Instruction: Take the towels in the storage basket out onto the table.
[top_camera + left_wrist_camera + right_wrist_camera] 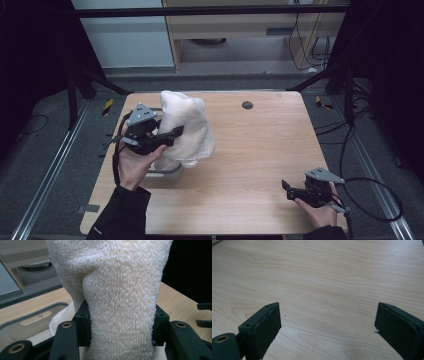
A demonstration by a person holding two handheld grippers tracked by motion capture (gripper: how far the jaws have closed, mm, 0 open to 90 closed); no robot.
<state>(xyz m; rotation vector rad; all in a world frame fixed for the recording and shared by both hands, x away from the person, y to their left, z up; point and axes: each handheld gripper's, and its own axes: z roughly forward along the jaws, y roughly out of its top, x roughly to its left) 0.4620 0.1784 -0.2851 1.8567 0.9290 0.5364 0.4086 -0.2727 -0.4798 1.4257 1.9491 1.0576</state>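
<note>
Cream terry cloth, a thick towel (185, 127), hangs bunched over the left part of the wooden table (250, 165), lifted clear of the boards. Its long axis runs up and down, the top end bulging toward the far side, the lower end drooping over a grey tray (167, 170) that sits just under it near the left edge. The left gripper (170, 134) comes at it from the left and is clamped on its middle; in the left gripper view the pile is squeezed into a narrow waist between the two black jaws (120, 322). The tray's rim and pale floor show low at the left of that view (32, 320). A small dark round spot (247, 105) marks the table farther off. The right gripper (289, 189) rests at the near right corner, well apart from the towel, jaws spread wide with nothing but bare wood between them (327, 322).
</note>
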